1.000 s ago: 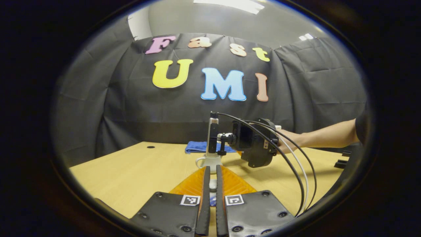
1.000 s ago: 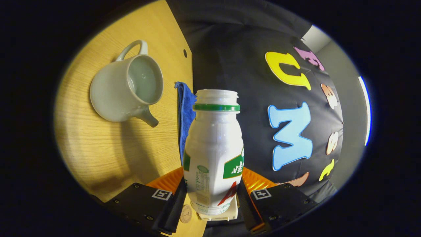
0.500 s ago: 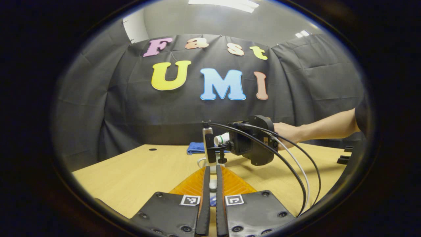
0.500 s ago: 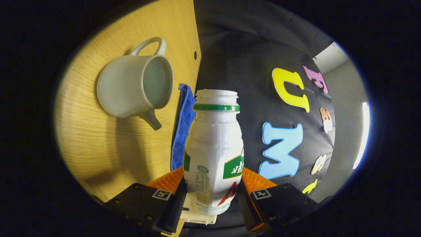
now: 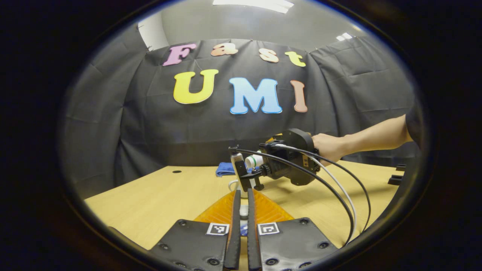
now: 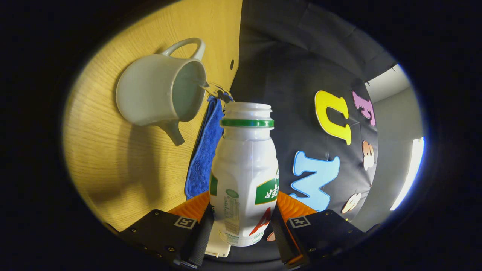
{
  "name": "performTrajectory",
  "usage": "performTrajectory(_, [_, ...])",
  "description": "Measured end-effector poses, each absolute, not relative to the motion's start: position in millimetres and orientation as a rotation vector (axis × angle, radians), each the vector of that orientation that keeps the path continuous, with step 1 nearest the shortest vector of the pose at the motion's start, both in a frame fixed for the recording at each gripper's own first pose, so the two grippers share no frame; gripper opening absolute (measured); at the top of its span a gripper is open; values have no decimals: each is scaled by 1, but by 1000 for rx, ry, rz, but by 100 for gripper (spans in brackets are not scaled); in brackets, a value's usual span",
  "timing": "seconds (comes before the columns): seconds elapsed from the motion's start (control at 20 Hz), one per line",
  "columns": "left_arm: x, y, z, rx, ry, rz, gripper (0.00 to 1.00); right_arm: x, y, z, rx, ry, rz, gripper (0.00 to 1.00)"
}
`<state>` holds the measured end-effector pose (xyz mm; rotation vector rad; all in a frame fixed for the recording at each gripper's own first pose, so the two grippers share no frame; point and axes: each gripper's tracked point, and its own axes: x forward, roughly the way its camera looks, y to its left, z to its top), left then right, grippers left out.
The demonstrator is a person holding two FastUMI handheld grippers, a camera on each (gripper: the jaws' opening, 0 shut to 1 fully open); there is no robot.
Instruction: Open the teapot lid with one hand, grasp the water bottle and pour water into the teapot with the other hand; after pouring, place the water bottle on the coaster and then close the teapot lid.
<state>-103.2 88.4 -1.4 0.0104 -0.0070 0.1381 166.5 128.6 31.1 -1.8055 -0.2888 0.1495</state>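
In the right gripper view I'm gripping the bottle [image 6: 244,177], fingers [image 6: 203,233] clamped; water is now streaming into the teapot [image 6: 158,94]. My left fingers [image 5: 234,226] are pinching the lid [image 5: 244,211].

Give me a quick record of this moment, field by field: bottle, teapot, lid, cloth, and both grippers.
bottle: white, uncapped, tipped toward teapot, water leaving its mouth
teapot: pale, open, on table
lid: small pale piece between left gripper fingers, likely the lid
cloth: blue, beside teapot
right gripper: shut on bottle
left gripper: shut, held back from teapot
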Motion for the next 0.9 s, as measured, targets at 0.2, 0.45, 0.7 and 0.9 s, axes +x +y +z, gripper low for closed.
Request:
performTrajectory(0.2, [-103,89,-3,15,-3,138,18,165,128,33,-1844,-315,141,74])
performTrajectory(0.45, [-103,92,-6,11,7,144,18,166,128,36,-1890,-340,130,74])
performTrajectory(0.7, [-104,91,-4,18,6,145,17,165,128,39,-1920,-367,117,74])
performTrajectory(0.9, [-104,89,-3,28,2,142,17,168,126,40,-1939,-387,108,74])
